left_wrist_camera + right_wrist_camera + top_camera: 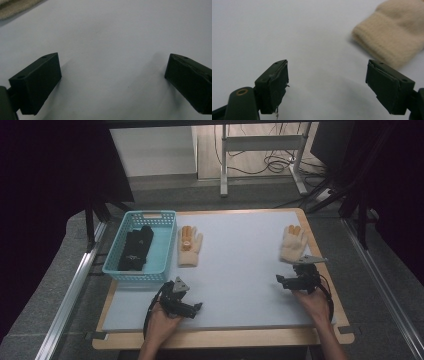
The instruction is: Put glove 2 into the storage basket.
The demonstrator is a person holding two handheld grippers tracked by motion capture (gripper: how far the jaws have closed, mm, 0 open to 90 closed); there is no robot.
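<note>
Nearest, at the counter's [235, 270] near edge, 2 hands each hold a gripper. The left gripper [192, 309] lies low at near left, jaws wide apart with nothing between them; its own view shows bare white counter between the jaws and a scrap of cream knit at the top left corner. The right gripper [281, 279] sits at near right, jaws also wide apart and empty.

Just beyond the right gripper lies the right glove [293, 243], cream with orange fingertips, its long axis running near to far, cuff toward the person. In the right gripper view its cuff [392, 37] sits ahead and to the right of the jaws, near but not touching. This is the closer pairing, so the right hand looks set to take that glove by the cuff, moving forward and slightly right.

Farther left, the left glove [189, 245] lies the same way, cuff near, just beside the basket [120, 268]. The blue basket stands at far left and holds 1 dark folded item [136, 248], likely black gloves.
</note>
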